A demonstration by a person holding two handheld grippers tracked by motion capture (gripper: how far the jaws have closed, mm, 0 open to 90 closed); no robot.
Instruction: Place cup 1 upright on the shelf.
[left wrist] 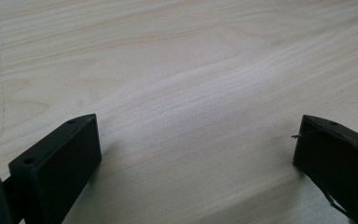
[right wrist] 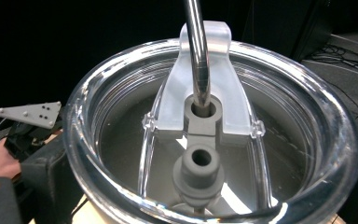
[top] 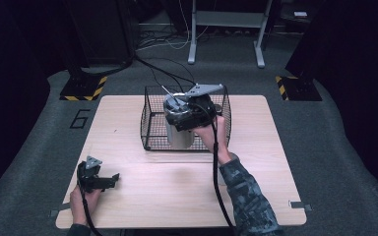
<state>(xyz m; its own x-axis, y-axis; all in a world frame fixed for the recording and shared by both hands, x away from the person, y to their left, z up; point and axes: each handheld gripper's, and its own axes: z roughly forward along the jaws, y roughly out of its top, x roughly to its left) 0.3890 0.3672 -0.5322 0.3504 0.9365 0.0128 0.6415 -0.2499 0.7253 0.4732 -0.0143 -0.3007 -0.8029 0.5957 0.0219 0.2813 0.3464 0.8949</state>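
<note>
A steel tumbler [top: 179, 136] with a clear lid [right wrist: 214, 140] and a metal straw [right wrist: 196, 51] stands upright inside the outline of a black wire basket [top: 150, 123]. My right gripper [top: 186, 118] comes at it from the front right, near the rim, and is shut on it. In the right gripper view its black fingers [right wrist: 46, 168] press both sides of the lid. Whether the tumbler rests on the basket floor or hangs just above it, I cannot tell. My left gripper [top: 110, 181] lies low on the wooden table [top: 177, 191] at the front left, open, with bare wood between its jaws [left wrist: 196, 140].
The basket sits at the table's far middle. Beyond the table are grey floor, cables [top: 167, 73], a metal stand's legs [top: 226, 34] and two black bases with yellow-striped edges [top: 83, 88]. The person's left hand [right wrist: 0, 161] appears past the tumbler in the right gripper view.
</note>
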